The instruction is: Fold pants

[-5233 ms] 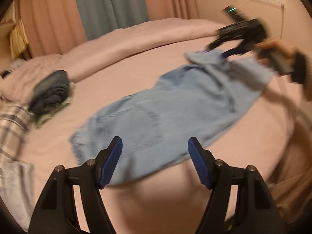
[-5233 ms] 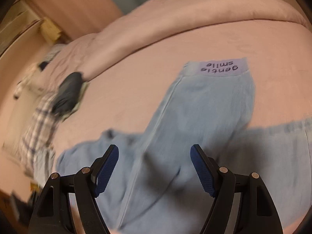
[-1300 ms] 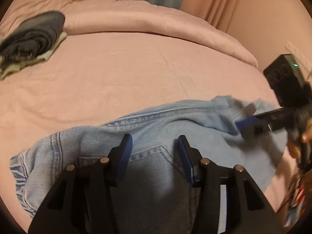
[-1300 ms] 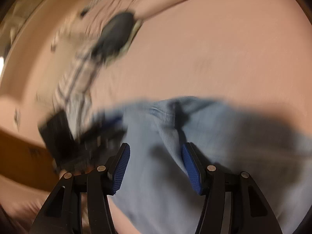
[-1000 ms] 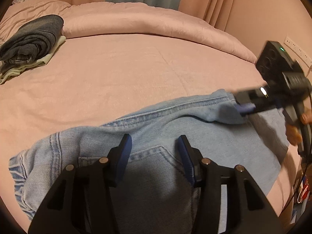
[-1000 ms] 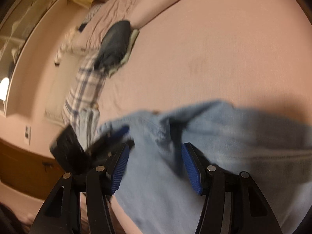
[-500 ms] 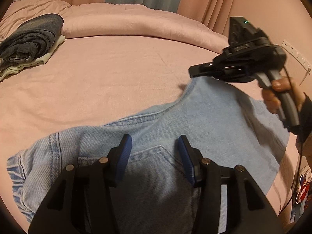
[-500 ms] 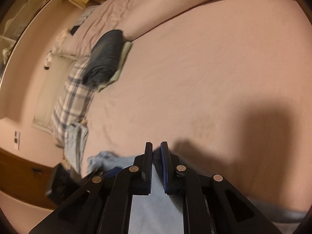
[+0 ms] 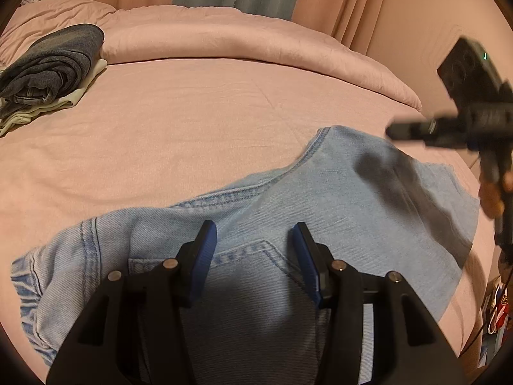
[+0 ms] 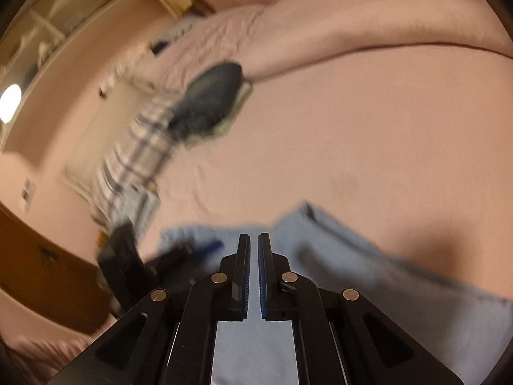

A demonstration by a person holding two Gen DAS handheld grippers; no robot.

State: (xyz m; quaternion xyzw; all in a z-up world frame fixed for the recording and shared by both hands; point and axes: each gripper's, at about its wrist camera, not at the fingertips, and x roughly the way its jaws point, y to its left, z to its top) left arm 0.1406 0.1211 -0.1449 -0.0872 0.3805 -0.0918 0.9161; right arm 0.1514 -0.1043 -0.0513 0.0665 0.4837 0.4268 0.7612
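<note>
Light blue jeans (image 9: 320, 192) lie spread across the pink bed (image 9: 192, 122), back pocket up, with a seamed corner pointing toward the far right. My left gripper (image 9: 254, 227) hovers over the pocket area, jaws open and no cloth pinched between them. My right gripper (image 9: 389, 133) hangs in the air just right of that corner, apart from the denim, and a hand (image 9: 493, 192) holds it. In the right wrist view the right gripper (image 10: 254, 237) is shut with nothing between its pads. The jeans (image 10: 336, 240) lie below it, and the blurred left gripper (image 10: 205, 250) is at the left.
A folded dark garment on a pale one (image 9: 54, 64) sits at the bed's far left. A plaid cloth (image 10: 138, 160) hangs near it. A rolled pink duvet (image 9: 240, 35) lines the back, with curtains behind. A wooden edge (image 10: 38, 272) lies beyond the bed's side.
The right gripper shut, pulled the jeans' far corner out and up, then let it drop and moved right, away from it. The left gripper stayed put, still open.
</note>
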